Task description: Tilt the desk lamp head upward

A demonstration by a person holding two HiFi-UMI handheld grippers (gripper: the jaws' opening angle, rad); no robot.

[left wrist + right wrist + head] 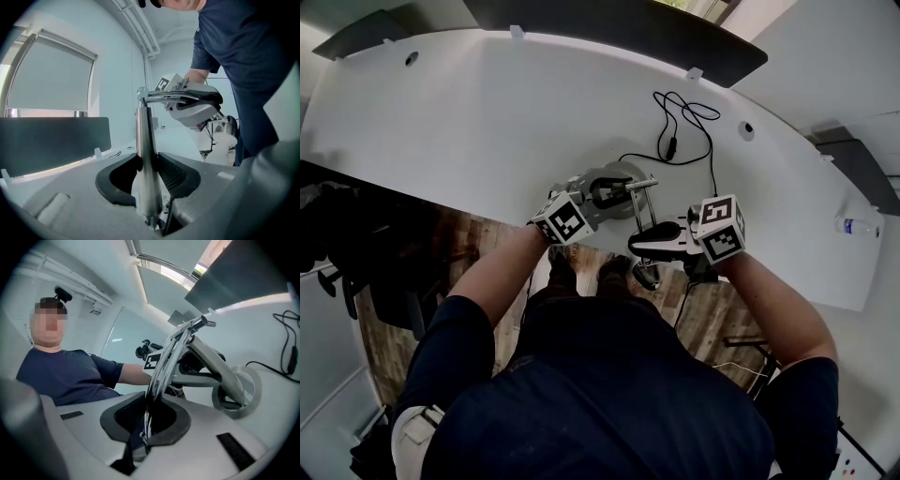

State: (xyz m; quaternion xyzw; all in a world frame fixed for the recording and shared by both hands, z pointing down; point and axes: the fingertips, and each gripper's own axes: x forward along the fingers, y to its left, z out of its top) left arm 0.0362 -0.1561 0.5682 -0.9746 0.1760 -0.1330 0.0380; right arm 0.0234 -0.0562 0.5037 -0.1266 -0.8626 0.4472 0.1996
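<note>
A desk lamp stands on the white table [487, 122] near its front edge, on a round grey base [617, 178]. In the left gripper view its silver upright post [144, 140] runs between the black pads, and my left gripper [147, 168] is shut on it. From the post's top a thin arm [164, 95] reaches out level to the black-and-white lamp head [661, 239]. My right gripper [150, 413] is shut on the thin lamp head [161, 369], seen edge-on. From above, the left gripper [598, 202] sits left of the lamp and the right gripper [675, 242] at its head.
The lamp's black cable [684, 122] loops over the table behind the base. A small bottle [858, 226] lies at the table's right end. A dark screen panel [51, 140] stands along the far edge. Wooden floor [469, 244] and the person's shoes [562, 267] show below the front edge.
</note>
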